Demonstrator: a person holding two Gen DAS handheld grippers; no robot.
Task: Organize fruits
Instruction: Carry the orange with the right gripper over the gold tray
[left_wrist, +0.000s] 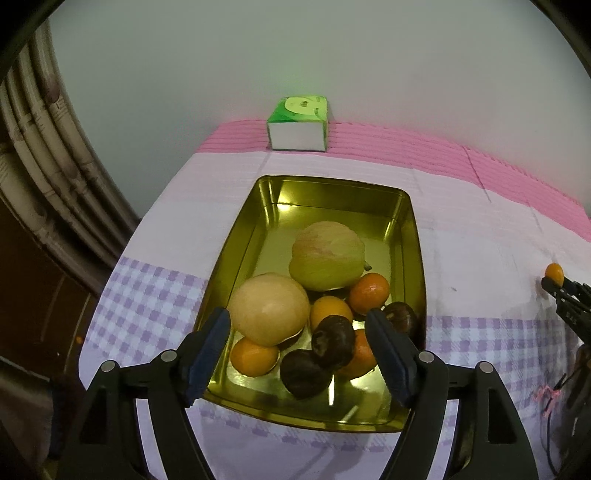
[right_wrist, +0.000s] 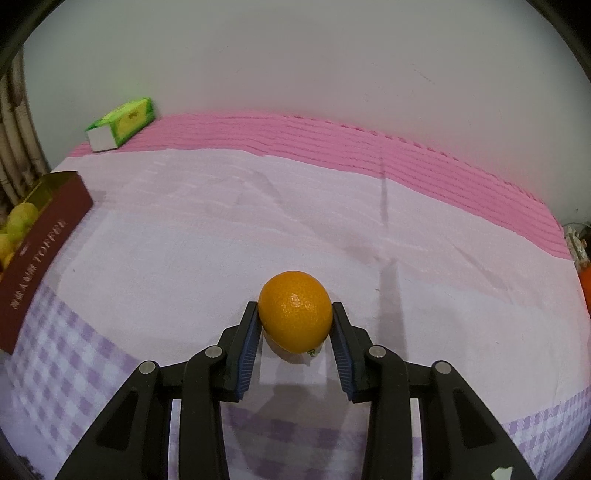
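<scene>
Rightward, right tongs pinch an orange; left tongs gape over the tin.

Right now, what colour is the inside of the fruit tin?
Shiny gold, the tin, best in the left wrist view.

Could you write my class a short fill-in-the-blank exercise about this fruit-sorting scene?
1. The right gripper is shut on an ___.
2. The left gripper, above the gold tin, is open and holds ___.
3. The green tissue box stands on the ___ striped band of the cloth.

Missing words: orange; nothing; pink
</scene>
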